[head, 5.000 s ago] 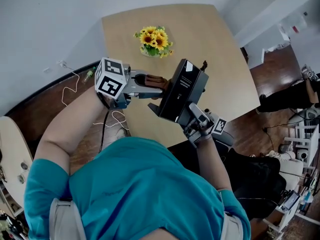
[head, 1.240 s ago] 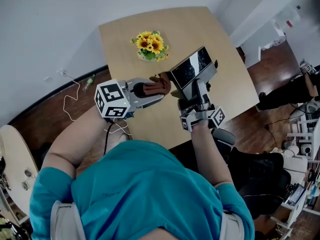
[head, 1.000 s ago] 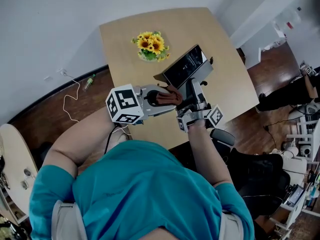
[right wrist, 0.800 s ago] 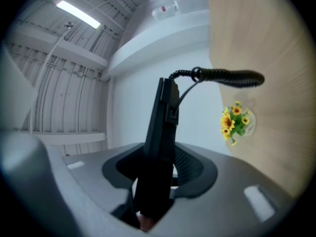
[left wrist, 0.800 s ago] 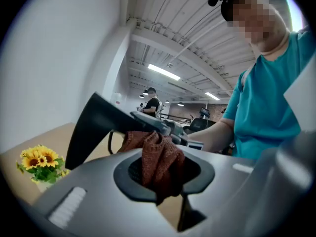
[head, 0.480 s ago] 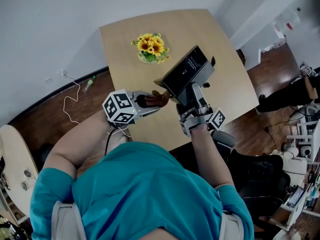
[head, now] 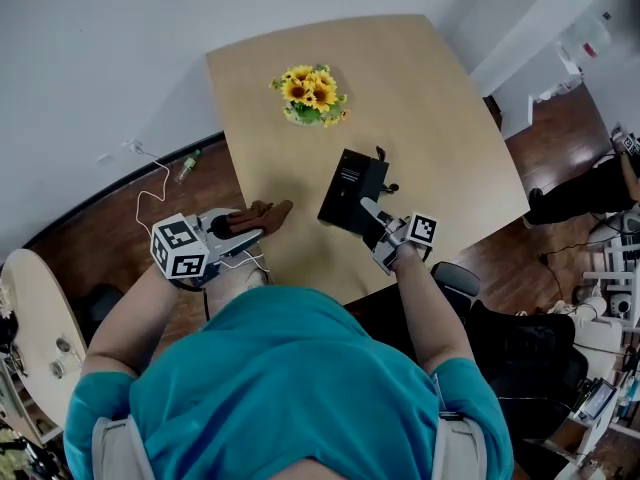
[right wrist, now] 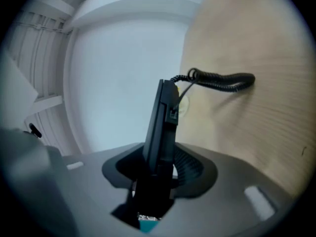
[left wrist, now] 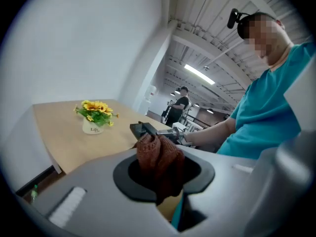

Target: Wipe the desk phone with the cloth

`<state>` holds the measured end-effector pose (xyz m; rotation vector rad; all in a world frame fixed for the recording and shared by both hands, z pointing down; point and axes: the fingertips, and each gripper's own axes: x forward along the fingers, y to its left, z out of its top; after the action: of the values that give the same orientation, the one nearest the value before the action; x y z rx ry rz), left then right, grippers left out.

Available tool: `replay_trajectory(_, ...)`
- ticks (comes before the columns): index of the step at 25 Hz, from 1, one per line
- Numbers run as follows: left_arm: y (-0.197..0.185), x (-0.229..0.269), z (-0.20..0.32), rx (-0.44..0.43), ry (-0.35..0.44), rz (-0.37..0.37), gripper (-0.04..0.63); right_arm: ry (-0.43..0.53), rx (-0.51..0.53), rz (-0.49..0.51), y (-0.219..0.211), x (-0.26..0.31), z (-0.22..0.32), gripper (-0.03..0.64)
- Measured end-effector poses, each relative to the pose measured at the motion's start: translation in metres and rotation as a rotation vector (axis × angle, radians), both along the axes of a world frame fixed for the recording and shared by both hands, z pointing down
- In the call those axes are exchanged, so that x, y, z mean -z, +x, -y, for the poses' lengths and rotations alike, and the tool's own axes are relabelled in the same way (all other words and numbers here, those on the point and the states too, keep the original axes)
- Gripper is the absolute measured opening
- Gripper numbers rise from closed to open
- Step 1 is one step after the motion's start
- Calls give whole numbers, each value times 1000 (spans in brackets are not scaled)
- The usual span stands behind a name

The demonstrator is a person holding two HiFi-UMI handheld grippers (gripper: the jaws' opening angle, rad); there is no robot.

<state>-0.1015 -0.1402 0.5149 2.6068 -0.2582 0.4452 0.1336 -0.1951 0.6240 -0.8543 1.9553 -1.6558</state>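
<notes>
The black desk phone sits low over the wooden table, near its front edge. My right gripper is shut on the phone's near edge. In the right gripper view the phone stands edge-on between the jaws of the right gripper, and its coiled cord trails onto the tabletop. My left gripper hangs at the table's left edge, well left of the phone, shut on a bunched brown cloth. In the left gripper view the cloth fills the left gripper, with the phone beyond.
A small white pot of sunflowers stands at the table's far middle, also in the left gripper view as the flower pot. White cables lie on the dark floor to the left. A person stands far behind.
The phone, held up and tilted a second ago, has come down near the table's front edge. My left gripper has drawn the cloth away from it to the left.
</notes>
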Motion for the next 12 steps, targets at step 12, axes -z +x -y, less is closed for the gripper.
replay_trajectory(12, -53, 6, 0, 164, -37, -1, 91, -109, 63, 50, -15, -58, 34, 175)
